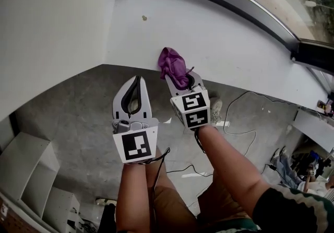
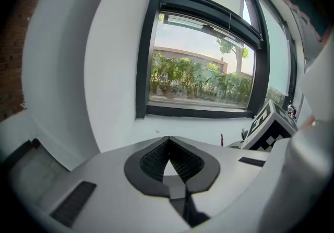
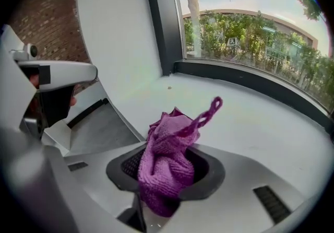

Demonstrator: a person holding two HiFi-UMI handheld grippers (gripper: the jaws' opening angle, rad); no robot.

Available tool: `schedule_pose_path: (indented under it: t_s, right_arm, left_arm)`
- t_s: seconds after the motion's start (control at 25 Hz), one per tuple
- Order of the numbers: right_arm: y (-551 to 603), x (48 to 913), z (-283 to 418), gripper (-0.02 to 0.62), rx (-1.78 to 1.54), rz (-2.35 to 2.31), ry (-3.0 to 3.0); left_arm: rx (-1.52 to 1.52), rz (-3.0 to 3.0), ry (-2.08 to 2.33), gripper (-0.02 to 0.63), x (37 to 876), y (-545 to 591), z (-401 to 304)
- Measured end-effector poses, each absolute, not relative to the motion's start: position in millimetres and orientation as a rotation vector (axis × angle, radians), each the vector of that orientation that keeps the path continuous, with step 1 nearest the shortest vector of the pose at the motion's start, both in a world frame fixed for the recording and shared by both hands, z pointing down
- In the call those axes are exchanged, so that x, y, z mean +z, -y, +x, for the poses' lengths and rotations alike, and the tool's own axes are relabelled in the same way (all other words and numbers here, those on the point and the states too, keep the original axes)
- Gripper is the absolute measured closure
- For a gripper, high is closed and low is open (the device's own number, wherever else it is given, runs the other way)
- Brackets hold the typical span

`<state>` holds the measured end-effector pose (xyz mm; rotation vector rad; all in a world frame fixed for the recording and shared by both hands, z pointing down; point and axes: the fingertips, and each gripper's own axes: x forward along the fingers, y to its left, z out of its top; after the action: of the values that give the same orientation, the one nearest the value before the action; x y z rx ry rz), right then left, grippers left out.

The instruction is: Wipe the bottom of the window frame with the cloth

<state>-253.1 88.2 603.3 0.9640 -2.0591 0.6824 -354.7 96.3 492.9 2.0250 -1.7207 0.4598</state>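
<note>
Looks like a bare, half-set-up workroom: concrete floor (image 1: 78, 106), loose cables (image 1: 245, 134), white shelf unit (image 1: 26, 169), brick wall (image 3: 47, 23), big dark-framed window (image 2: 203, 78) onto trees

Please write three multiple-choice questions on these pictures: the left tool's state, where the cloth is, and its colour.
1. How are the left tool's jaws?
A) wide apart
B) shut, empty
C) shut on something

2. Where is the cloth?
A) in the left tool
B) in the right tool
C) in neither tool

3. What colour is the cloth?
A) white
B) yellow
C) purple

Key: 1 B, its tips meet with nothing between them; 2 B, it bunches between that tool's jaws; 3 C, purple in both views that show it.
</note>
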Motion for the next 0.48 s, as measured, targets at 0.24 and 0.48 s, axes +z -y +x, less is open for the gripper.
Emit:
schedule_pose_path:
  t_s: [0.24,0.48]
  right_arm:
    - [-81.7,602.3,-293.7,0.440,0.672,0.919,2.106]
    - [-83.4,602.0,-335.0,0.440,0.646,0.834,2.152]
  left_arm:
    - [0.472,2.002,1.761,0.598,494.9,-96.4,-378.6]
    - [0.486,1.978,1.800,0.598,498.6,-97.2,-402.8]
